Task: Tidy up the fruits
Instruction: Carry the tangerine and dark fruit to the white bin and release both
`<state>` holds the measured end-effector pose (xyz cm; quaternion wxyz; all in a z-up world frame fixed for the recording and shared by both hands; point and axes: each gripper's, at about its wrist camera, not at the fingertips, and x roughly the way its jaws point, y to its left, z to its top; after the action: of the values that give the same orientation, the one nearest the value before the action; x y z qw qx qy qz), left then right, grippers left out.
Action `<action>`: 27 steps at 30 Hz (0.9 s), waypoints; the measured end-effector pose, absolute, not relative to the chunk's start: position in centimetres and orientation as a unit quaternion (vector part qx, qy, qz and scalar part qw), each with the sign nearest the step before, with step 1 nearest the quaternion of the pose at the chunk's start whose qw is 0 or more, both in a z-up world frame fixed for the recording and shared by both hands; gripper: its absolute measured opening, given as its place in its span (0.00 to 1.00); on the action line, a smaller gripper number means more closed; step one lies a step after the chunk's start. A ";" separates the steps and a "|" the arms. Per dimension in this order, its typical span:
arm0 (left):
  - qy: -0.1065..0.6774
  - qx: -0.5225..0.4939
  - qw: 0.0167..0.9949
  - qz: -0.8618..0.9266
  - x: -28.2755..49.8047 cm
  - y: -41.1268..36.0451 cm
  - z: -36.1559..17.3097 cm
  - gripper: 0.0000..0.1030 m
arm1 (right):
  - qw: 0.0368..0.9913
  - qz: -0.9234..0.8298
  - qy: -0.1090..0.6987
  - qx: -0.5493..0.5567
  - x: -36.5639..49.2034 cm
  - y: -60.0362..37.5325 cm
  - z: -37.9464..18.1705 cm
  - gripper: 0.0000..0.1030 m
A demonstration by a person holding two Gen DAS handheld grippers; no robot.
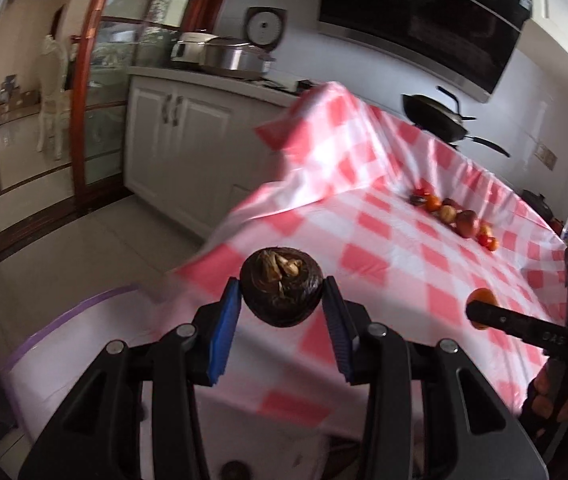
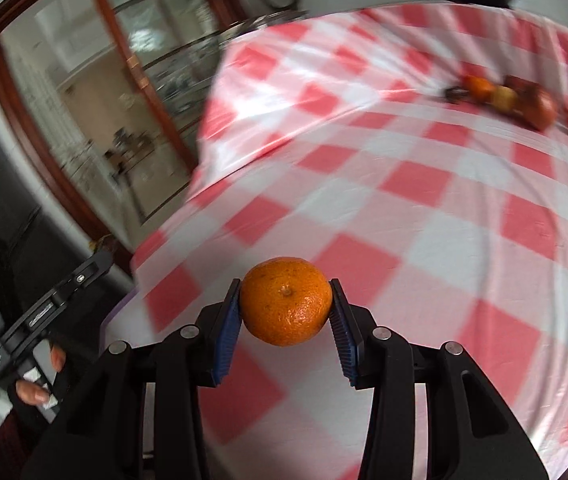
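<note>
My left gripper [image 1: 282, 294] is shut on a dark purple mangosteen [image 1: 282, 286] with a dried brown calyx, held above the near left corner of the red-and-white checked tablecloth [image 1: 395, 240]. My right gripper [image 2: 285, 300] is shut on an orange mandarin [image 2: 285, 301], held above the cloth's near edge. It also shows in the left wrist view [image 1: 483, 298], behind the right gripper's finger. A row of several fruits [image 1: 455, 218] lies on the far side of the cloth; it also shows blurred in the right wrist view [image 2: 523, 106].
A black pan [image 1: 439, 118] sits beyond the table's far edge. White cabinets [image 1: 180, 140] with a steel pot [image 1: 236, 56] stand at the left. The tiled floor [image 1: 76, 248] lies below the table's left edge. The left gripper's body [image 2: 52, 308] shows at lower left.
</note>
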<state>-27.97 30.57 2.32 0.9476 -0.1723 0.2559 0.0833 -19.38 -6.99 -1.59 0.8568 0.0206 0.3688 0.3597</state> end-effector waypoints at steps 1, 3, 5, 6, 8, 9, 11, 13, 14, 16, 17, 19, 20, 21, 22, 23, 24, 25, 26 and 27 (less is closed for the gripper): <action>0.260 -0.174 0.946 0.090 -28.6 31.3 2.0 0.41 | 0.853 0.370 0.368 0.006 -20.0 -5.9 -1.6 0.41; 0.269 -0.181 0.940 0.104 -29.9 32.6 1.0 0.41 | 0.844 0.390 0.368 -0.017 -21.3 -4.2 -1.8 0.41; 0.278 -0.191 0.935 0.114 -31.0 33.6 0.1 0.41 | 0.829 0.418 0.368 -0.050 -22.9 -1.8 -2.2 0.41; 0.283 -0.194 0.931 0.121 -31.5 34.2 -0.4 0.41 | 0.825 0.427 0.366 -0.063 -23.8 -1.1 -2.4 0.41; 0.298 -0.200 0.924 0.136 -32.3 35.3 -1.7 0.41 | 0.809 0.453 0.361 -0.100 -25.6 1.1 -2.8 0.41; 0.309 -0.203 0.918 0.143 -32.6 36.0 -2.4 0.41 | 0.800 0.466 0.360 -0.115 -26.4 2.0 -3.1 0.41; 0.325 -0.209 0.909 0.155 -32.8 36.7 -3.6 0.41 | 0.778 0.493 0.360 -0.150 -28.2 4.1 -3.9 0.41; 0.351 -0.214 0.896 0.170 -32.8 37.5 -5.2 0.41 | 0.755 0.512 0.366 -0.185 -29.5 5.9 -5.0 0.41; 0.366 -0.214 0.889 0.175 -32.6 37.9 -6.0 0.41 | 0.741 0.519 0.371 -0.209 -30.2 7.2 -6.0 0.41; 0.398 -0.210 0.873 0.189 -32.2 38.4 -7.6 0.41 | 0.718 0.521 0.388 -0.250 -30.9 9.2 -8.0 0.41; 0.422 -0.205 0.862 0.194 -31.9 38.5 -8.7 0.41 | 0.703 0.516 0.401 -0.281 -31.1 10.6 -9.6 0.41; 0.457 -0.198 0.843 0.206 -31.5 38.8 -10.3 0.41 | 0.682 0.506 0.420 -0.321 -31.5 12.5 -12.1 0.41; 0.473 -0.197 0.832 0.212 -31.5 39.0 -11.1 0.41 | 0.667 0.500 0.434 -0.342 -31.6 13.6 -13.7 0.41; 0.487 -0.201 0.823 0.214 -31.4 39.2 -11.8 0.41 | 0.657 0.495 0.446 -0.353 -31.6 14.2 -14.8 0.41; 0.501 -0.209 0.812 0.215 -31.6 39.6 -12.6 0.41 | 0.646 0.491 0.459 -0.361 -31.6 14.8 -15.7 0.41; 0.513 -0.217 0.801 0.217 -31.8 40.0 -13.4 0.41 | 0.634 0.488 0.472 -0.369 -31.7 15.3 -16.8 0.41; 0.520 -0.220 0.796 0.220 -31.9 40.2 -13.8 0.41 | 0.626 0.488 0.479 -0.376 -31.8 15.7 -17.4 0.41; 0.529 -0.223 0.788 0.223 -32.2 40.5 -14.4 0.41 | 0.617 0.487 0.485 -0.383 -32.0 16.0 -18.0 0.41; 0.536 -0.225 0.781 0.226 -32.4 40.7 -15.0 0.41 | 0.611 0.486 0.488 -0.389 -32.2 16.3 -18.4 0.41; 0.543 -0.227 0.776 0.228 -32.6 41.0 -15.4 0.41 | 0.606 0.486 0.491 -0.395 -32.4 16.4 -18.7 0.41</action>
<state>-32.63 40.97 -15.41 0.7755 -0.2273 0.5430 0.2281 -32.38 16.45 -18.74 0.6059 -0.3950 0.4907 0.4859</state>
